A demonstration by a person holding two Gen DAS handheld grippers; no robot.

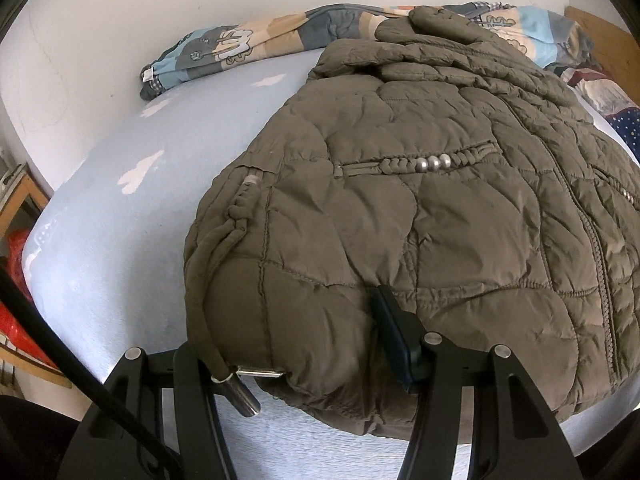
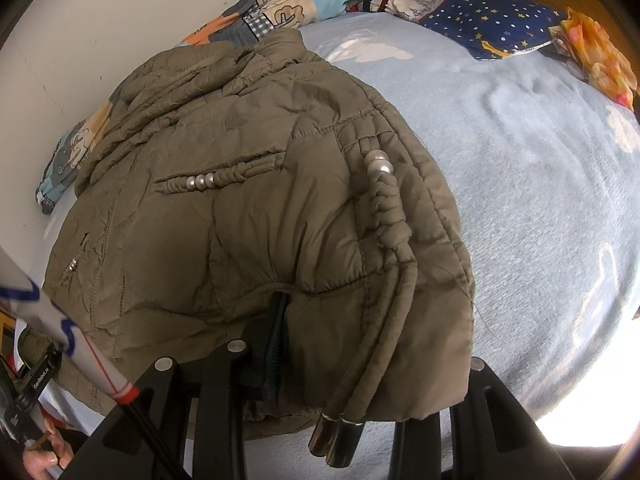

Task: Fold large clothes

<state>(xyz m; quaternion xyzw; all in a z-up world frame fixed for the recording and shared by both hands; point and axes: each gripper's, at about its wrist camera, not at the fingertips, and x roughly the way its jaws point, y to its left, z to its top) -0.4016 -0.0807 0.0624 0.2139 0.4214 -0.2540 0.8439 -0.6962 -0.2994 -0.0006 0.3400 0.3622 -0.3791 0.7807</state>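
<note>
A pale blue fleece blanket with white cloud shapes [image 2: 520,168] covered the bed, which stood against a white wall [image 1: 120,40]. A patchwork quilt [image 1: 224,48] was bunched along the wall edge, with a star-printed navy pillow [image 2: 492,20] at the far corner. The olive quilted puffer jacket [image 1: 400,220] lay at the near edge, broad bare blanket on both sides. The left gripper [image 1: 304,352] was spread wide around its hem corner; the right gripper [image 2: 372,340] likewise, though whether either pinched cloth was unclear.
</note>
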